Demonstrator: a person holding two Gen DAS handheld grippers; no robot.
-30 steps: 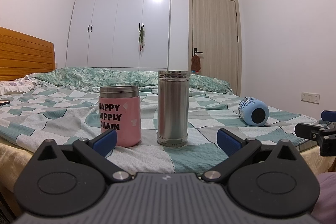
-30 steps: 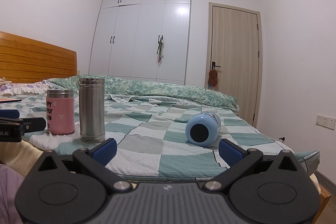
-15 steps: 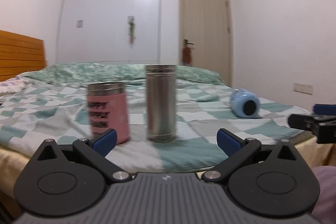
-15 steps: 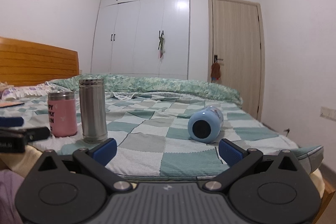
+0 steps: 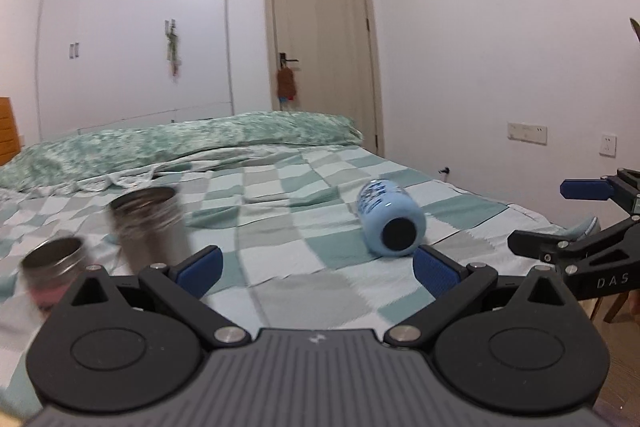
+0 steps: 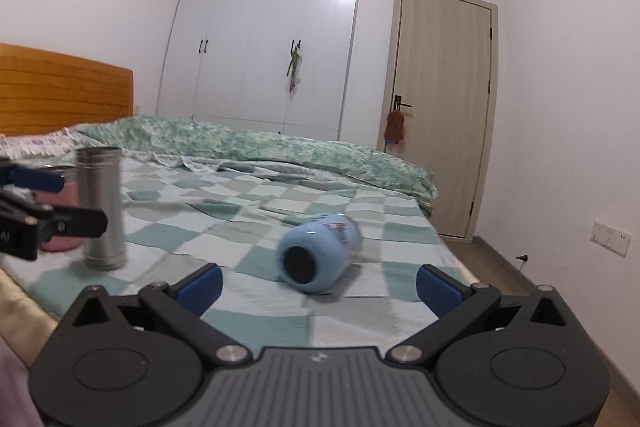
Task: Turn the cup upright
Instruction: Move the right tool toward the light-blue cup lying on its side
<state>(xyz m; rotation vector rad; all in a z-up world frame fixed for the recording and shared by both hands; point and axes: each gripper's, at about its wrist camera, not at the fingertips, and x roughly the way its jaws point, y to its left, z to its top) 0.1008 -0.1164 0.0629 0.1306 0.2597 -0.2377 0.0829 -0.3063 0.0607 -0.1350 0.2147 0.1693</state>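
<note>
A checked green and white bedspread [image 6: 248, 227] is seen covering the bed, and on it the blue cup [image 6: 318, 254] is found lying on its side, well apart from a steel flask [image 6: 102, 207] and a pink jar [image 5: 50, 275] standing upright. The left gripper [image 5: 318, 267] and right gripper [image 6: 318, 281] are both held wide open with nothing grasped, short of the cup.

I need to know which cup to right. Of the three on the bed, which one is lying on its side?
The light blue cup lies on its side on the checked bedspread. The silver flask and the pink cup both stand upright.
</note>
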